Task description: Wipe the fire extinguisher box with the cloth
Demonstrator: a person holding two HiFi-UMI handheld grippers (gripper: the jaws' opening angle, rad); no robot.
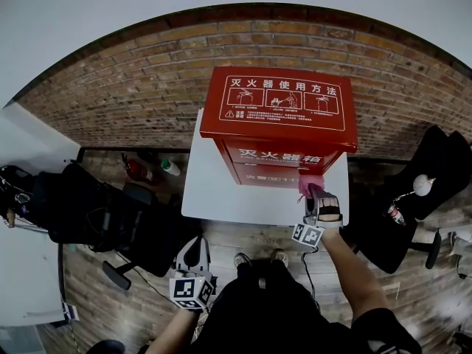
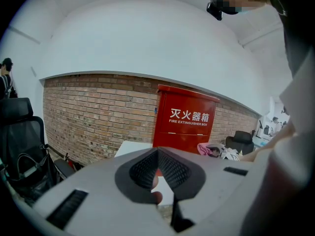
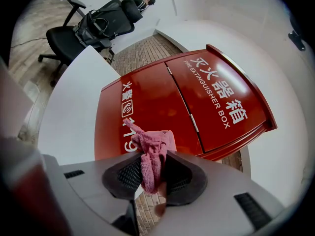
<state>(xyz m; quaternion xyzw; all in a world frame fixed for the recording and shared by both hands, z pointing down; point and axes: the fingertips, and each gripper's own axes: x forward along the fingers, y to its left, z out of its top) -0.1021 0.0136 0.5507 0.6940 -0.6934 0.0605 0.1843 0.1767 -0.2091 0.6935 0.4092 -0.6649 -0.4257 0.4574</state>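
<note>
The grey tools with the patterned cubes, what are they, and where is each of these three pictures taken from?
No robot here: a person holds a two-jaw tool in each hand. One picture comes from a camera on the person's head, looking down; the others from cameras riding on each tool. A red fire extinguisher box stands on a white table by a brick wall. The right tool pinches a pink cloth close to the box front. The left tool hangs low, jaws shut, empty.

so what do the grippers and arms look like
Left gripper and right gripper match: pale grey shells, dark slots, black ribbed pads. Each carries a cube of black-and-white square markers. The person wears black, with a short sleeve on the right arm.
</note>
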